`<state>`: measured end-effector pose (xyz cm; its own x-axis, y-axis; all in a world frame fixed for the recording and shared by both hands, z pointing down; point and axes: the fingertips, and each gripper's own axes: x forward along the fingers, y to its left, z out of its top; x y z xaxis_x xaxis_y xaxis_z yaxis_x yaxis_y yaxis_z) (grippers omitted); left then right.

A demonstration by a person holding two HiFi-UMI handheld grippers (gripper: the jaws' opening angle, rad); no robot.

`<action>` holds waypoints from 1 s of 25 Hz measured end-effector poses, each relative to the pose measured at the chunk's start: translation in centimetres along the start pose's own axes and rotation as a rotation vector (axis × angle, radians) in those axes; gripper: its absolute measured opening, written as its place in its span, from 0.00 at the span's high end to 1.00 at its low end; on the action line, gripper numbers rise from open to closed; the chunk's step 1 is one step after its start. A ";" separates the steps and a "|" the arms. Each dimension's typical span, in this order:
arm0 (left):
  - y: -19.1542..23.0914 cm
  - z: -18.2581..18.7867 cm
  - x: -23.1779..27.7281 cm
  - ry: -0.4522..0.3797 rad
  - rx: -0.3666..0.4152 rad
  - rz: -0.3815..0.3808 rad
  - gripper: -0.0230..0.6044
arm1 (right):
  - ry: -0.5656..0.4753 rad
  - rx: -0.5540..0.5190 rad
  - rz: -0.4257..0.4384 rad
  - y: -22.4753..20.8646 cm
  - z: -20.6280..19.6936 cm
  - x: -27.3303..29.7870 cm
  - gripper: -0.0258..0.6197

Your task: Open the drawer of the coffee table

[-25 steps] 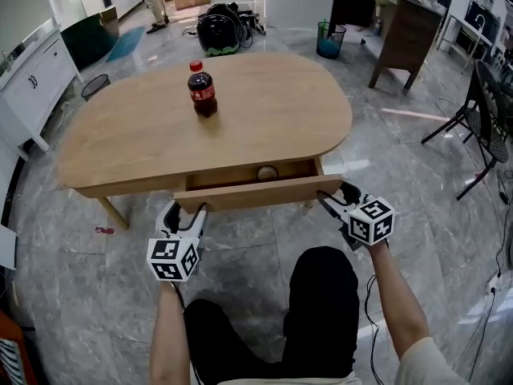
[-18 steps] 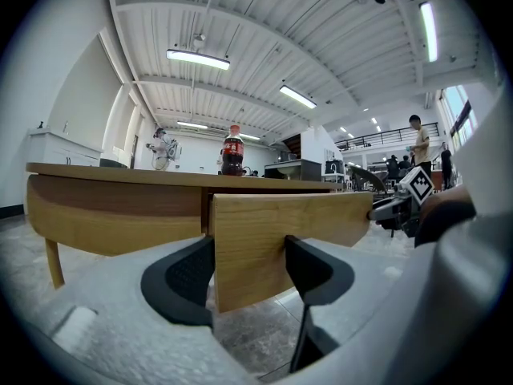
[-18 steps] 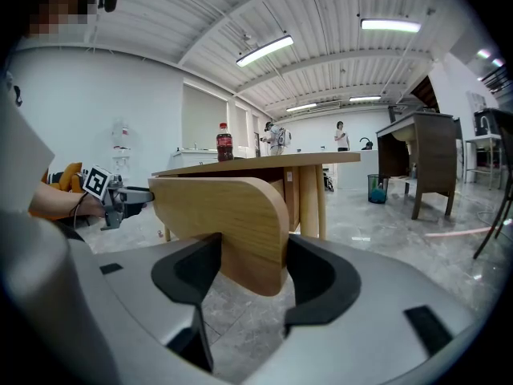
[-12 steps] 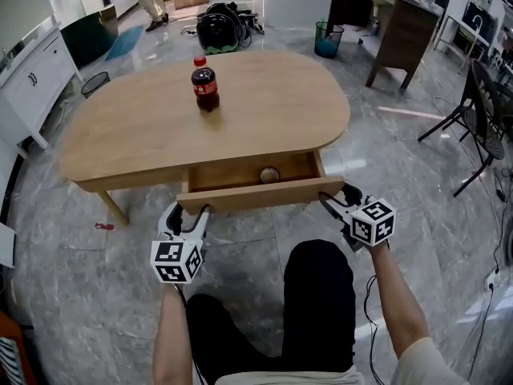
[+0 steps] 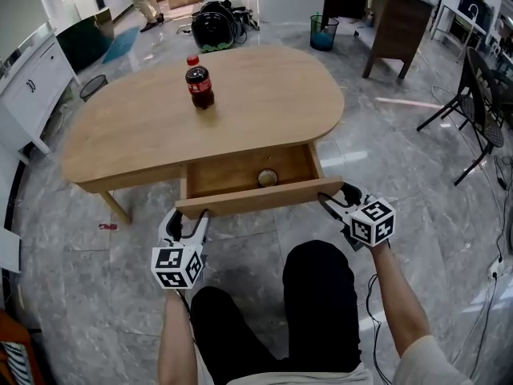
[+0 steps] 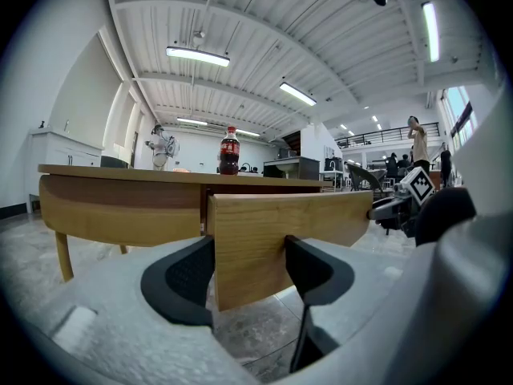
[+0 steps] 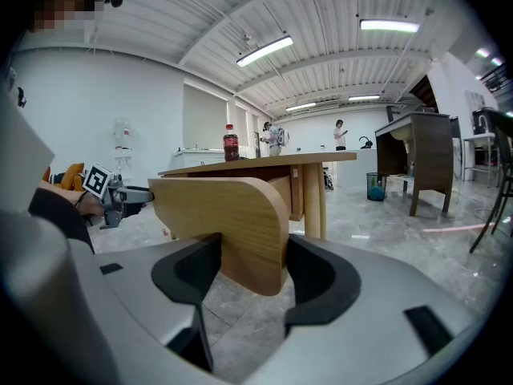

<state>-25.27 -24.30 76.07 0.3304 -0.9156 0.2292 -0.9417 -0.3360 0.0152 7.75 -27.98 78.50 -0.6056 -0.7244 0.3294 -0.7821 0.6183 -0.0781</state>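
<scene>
Mid-frame, the drawer (image 5: pixel 240 175) stands partly out of the surface (image 5: pixel 128 135), its front panel (image 5: pixel 256 199) running left to right. The left hand-held gripper (image 5: pixel 188 216) clamps the panel's left end, the right hand-held gripper (image 5: pixel 337 196) its right end. Any further pull goes toward the frame's bottom.

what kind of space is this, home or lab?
Likely an open office or lab hall, not a home: ceiling strip lights, a work desk with a bin beside it, bare tiled floor.

You wear black trousers (image 5: pixel 321 295) and a pale short sleeve (image 5: pixel 421 365), lower right; your left gripper (image 5: pixel 186 221) and right gripper (image 5: pixel 335 200) carry black-and-white cubes (image 5: pixel 176 267)
</scene>
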 end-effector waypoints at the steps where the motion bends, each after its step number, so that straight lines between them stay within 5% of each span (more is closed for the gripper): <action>1: -0.1 -0.1 -0.2 0.002 0.001 -0.001 0.53 | 0.001 0.000 0.000 0.2 -0.1 -0.2 0.56; 25: -1.7 -2.9 -3.4 0.017 0.005 0.002 0.53 | 0.057 0.025 -0.038 2.5 -3.5 -2.6 0.55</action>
<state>-25.02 -19.95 78.05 0.3275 -0.9124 0.2454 -0.9420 -0.3356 0.0095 7.86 -23.50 80.75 -0.5669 -0.7279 0.3858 -0.8080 0.5826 -0.0880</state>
